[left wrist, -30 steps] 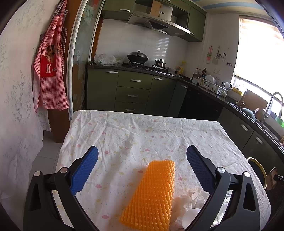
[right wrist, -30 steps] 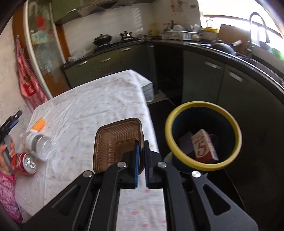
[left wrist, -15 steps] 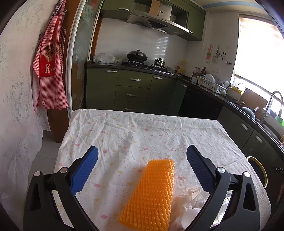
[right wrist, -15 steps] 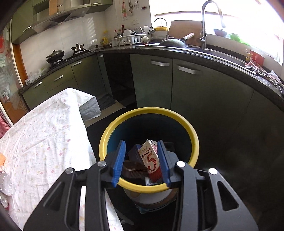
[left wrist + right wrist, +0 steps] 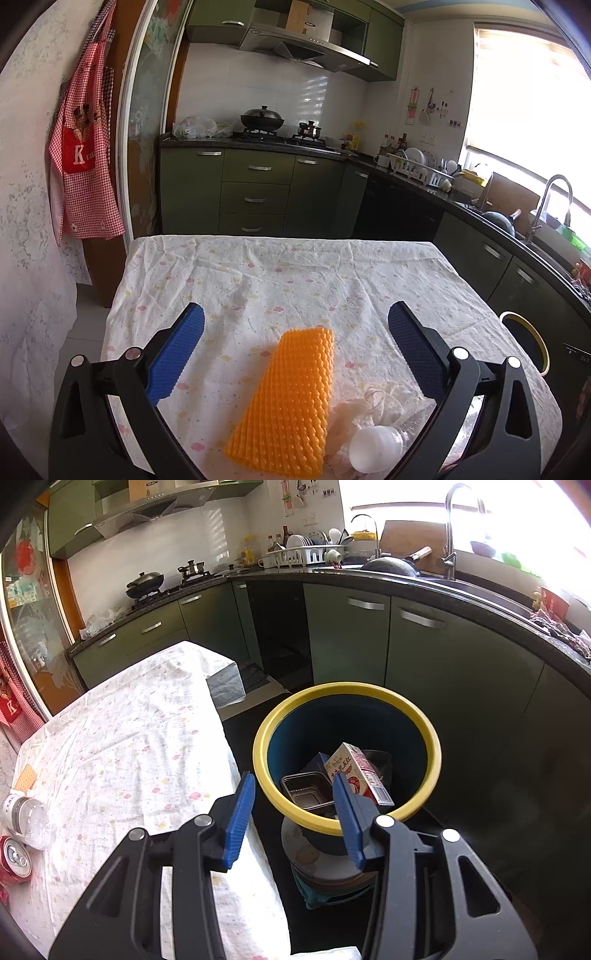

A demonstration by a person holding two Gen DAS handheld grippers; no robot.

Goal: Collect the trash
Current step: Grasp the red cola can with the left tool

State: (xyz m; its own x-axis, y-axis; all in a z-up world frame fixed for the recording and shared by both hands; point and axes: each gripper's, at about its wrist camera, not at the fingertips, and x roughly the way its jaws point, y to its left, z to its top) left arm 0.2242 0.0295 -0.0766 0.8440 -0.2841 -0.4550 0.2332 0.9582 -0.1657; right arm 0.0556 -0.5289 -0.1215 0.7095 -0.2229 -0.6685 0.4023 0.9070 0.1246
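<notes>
Your right claw (image 5: 293, 805) hangs over the near rim of the bin (image 5: 436, 753), low in the centre of the right wrist view. Its jaws are opening and nothing sits between them; you see only the bin's rim and the dark floor through the gap. The bin has a yellow rim and blue inside, and stands on the floor just right of the tabletop (image 5: 122, 738). Inside it lie a brown tray (image 5: 306, 788), a red and white carton (image 5: 356, 773) leaning against the far wall, and a dark blue box (image 5: 317, 762) behind the tray.

At the left edge of that view, on the tabletop, you have a clear bottle (image 5: 26, 821) on its side, a red can (image 5: 14, 860) just below it, and an orange sponge (image 5: 26, 777) above it.

Your left claw (image 5: 295, 350) is released wide, its blue pads well apart in the lower half of the left wrist view, holding nothing. The sponge (image 5: 291, 402) lies on the flowered cloth between the fingers, touching neither. At its lower right sits a crumpled tissue (image 5: 373, 402), and the bottle's white cap (image 5: 375, 448) pokes in at the bottom of the frame, partly hidden by the right finger. The bin's rim (image 5: 532, 336) shows at the right edge, beyond the tabletop (image 5: 295, 266).
</notes>
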